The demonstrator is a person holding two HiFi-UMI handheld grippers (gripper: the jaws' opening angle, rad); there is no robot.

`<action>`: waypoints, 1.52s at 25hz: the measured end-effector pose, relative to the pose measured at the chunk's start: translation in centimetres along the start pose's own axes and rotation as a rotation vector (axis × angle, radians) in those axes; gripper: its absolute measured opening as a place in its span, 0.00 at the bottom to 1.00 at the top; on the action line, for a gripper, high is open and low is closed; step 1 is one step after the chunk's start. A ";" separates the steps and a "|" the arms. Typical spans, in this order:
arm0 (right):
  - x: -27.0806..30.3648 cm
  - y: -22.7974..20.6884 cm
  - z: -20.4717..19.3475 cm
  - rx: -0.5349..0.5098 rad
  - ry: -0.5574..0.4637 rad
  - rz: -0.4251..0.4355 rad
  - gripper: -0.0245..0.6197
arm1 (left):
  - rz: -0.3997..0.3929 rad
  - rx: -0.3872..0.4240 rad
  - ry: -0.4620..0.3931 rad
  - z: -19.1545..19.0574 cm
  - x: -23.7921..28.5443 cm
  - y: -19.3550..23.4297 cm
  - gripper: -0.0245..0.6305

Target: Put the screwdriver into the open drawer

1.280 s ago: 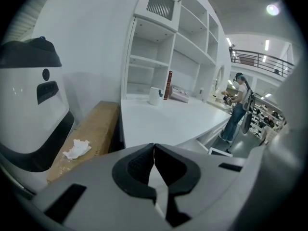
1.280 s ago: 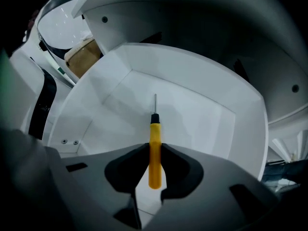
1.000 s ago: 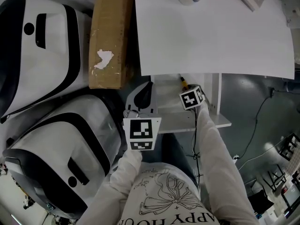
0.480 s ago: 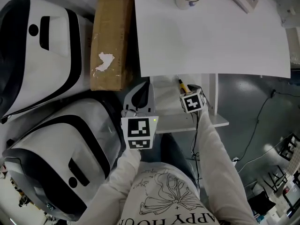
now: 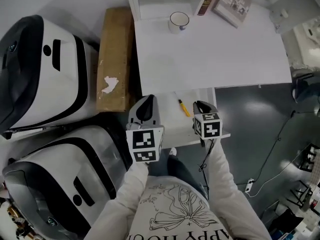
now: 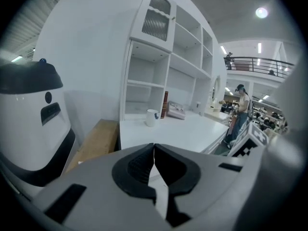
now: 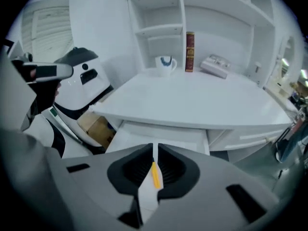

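Head view: the screwdriver (image 5: 183, 107) now lies loose in the drawer (image 5: 170, 123), just left of the right gripper (image 5: 200, 105). Half a second ago that gripper's tips were down at the handle, and it has since let go and lifted clear. The left gripper (image 5: 146, 106) (no part in the placing) has risen too, and is further left of the tool.

Left gripper view: the jaws are pressed together and empty.

Right gripper view: the jaws have just been closing to a slit with nothing between them. The screwdriver shows through that slit, below and ahead on the drawer floor. The placing looks done.
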State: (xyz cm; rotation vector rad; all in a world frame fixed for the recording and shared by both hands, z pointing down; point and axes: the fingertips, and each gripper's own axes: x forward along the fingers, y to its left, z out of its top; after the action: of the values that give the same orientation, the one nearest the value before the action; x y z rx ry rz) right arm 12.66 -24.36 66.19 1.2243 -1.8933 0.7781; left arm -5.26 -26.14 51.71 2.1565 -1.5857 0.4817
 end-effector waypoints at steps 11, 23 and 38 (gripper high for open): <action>-13.7 0.4 8.4 0.058 -0.360 -0.071 0.06 | -0.008 0.030 -0.147 6.3 -4.9 -3.8 0.05; -22.5 1.3 12.7 0.047 -0.597 -0.128 0.06 | 0.013 0.063 -0.284 11.0 -10.2 -5.7 0.05; -27.9 2.3 14.0 0.047 -0.740 -0.136 0.05 | 0.020 0.089 -0.366 13.3 -13.6 -7.2 0.05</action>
State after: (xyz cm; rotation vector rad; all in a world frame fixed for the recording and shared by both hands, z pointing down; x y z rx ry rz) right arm 14.57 -21.29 35.10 1.8193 -2.3267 0.3033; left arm -1.89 -20.13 32.56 2.4027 -1.8042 0.1705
